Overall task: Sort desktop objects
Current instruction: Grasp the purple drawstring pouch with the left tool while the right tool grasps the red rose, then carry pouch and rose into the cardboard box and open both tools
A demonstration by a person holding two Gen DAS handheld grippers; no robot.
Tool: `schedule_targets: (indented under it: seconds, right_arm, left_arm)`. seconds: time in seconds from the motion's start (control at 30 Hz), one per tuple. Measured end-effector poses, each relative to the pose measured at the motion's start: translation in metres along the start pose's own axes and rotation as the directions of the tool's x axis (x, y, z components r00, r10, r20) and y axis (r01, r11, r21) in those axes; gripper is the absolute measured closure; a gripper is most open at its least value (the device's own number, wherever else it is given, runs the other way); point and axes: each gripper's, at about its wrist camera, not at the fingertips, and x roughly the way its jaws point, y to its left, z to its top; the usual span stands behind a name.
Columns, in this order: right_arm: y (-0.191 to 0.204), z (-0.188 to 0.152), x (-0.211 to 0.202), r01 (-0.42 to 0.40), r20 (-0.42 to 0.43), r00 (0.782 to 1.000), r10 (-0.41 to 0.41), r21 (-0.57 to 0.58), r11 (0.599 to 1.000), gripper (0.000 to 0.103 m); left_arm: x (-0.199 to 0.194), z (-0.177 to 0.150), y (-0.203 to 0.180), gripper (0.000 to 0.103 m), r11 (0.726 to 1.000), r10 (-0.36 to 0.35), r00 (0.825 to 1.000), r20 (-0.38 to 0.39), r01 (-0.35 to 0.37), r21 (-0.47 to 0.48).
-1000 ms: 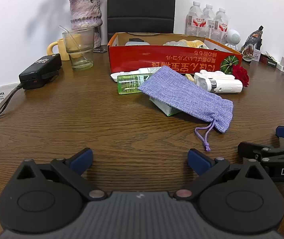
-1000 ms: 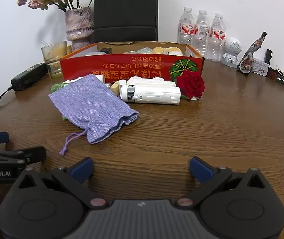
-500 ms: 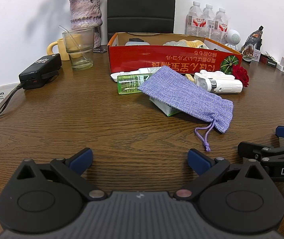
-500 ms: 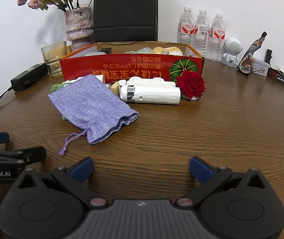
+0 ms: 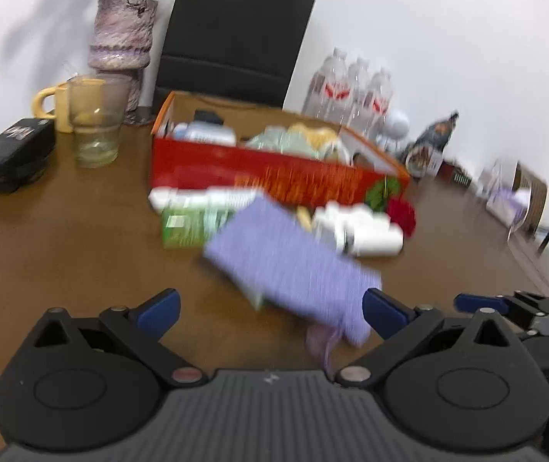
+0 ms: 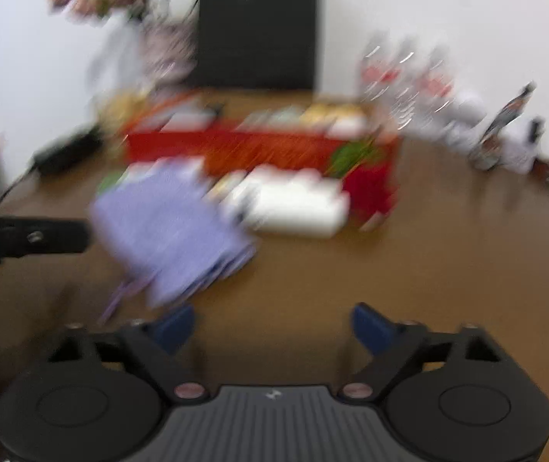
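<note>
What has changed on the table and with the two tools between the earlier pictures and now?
Both tools have started to move: both views are now blurred and sit closer to the purple pouch. The left tool and the right tool are still open and hold nothing. The pouch, the white device, the rose and the red box appear to lie as before.
</note>
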Motion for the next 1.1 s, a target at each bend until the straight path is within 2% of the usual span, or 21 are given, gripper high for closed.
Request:
schedule_targets:
  seconds: [0.03,0.07,0.1,0.2,0.23,0.3,0.37,0.53,0.6,0.73,0.93,1.1]
  right_arm:
    - [-0.012,0.009,0.006,0.032,0.018,0.999,-0.032,0.009,0.999,0.019]
    - [-0.023,0.018,0.015,0.059,0.023,0.998,-0.059,0.009,0.998,0.025]
    - [-0.034,0.027,0.024,0.085,0.027,0.996,-0.085,0.01,0.996,0.034]
    - [-0.053,0.04,0.059,0.079,-0.04,0.996,-0.079,0.005,0.997,0.052]
    - [-0.054,0.042,0.069,0.068,-0.055,0.996,-0.069,-0.007,0.998,0.053]
    - [-0.053,0.044,0.086,0.055,-0.063,0.996,-0.058,-0.045,0.997,0.053]
    - [-0.053,0.046,0.102,0.038,-0.071,0.997,-0.042,-0.047,0.998,0.053]
    - [-0.057,0.051,0.119,-0.022,-0.036,0.999,0.023,0.025,0.999,0.055]
    - [-0.055,0.053,0.121,-0.022,-0.031,0.999,0.023,0.027,0.999,0.061]
    - [-0.049,0.05,0.112,-0.004,-0.039,0.999,0.005,0.029,1.0,0.063]
    - [-0.025,0.019,0.046,-0.007,-0.016,1.0,0.007,0.018,1.0,0.064]
    - [-0.004,-0.008,-0.016,-0.055,0.016,0.998,0.055,0.005,0.998,0.064]
  left_arm:
    - [0.006,0.005,0.002,0.015,1.0,-0.008,1.0,-0.012,0.008,-0.018]
    - [0.011,0.011,0.005,0.028,0.999,-0.016,1.0,-0.023,0.015,-0.036]
    - [0.017,0.016,0.007,0.035,0.998,-0.024,0.999,-0.035,0.022,-0.054]
    - [0.033,0.032,0.014,0.059,0.993,-0.05,0.996,-0.068,0.043,-0.108]
    - [0.039,0.038,0.017,0.071,0.991,-0.059,0.995,-0.079,0.049,-0.126]
    - [0.05,0.048,0.021,0.082,0.985,-0.078,0.992,-0.099,0.061,-0.163]
    - [0.042,0.048,0.018,0.1,0.985,-0.087,0.993,-0.083,0.074,-0.156]
    - [0.016,0.045,0.008,0.1,0.986,-0.11,0.993,-0.031,0.105,-0.128]
    - [0.006,0.044,0.004,0.101,0.986,-0.119,0.993,-0.01,0.117,-0.117]
    - [-0.015,0.041,-0.004,0.101,0.986,-0.138,0.99,0.03,0.14,-0.092]
    - [-0.045,0.037,-0.017,0.101,0.983,-0.168,0.982,0.09,0.174,-0.054]
    - [-0.063,0.015,-0.023,0.101,0.978,-0.19,0.979,0.074,0.195,-0.069]
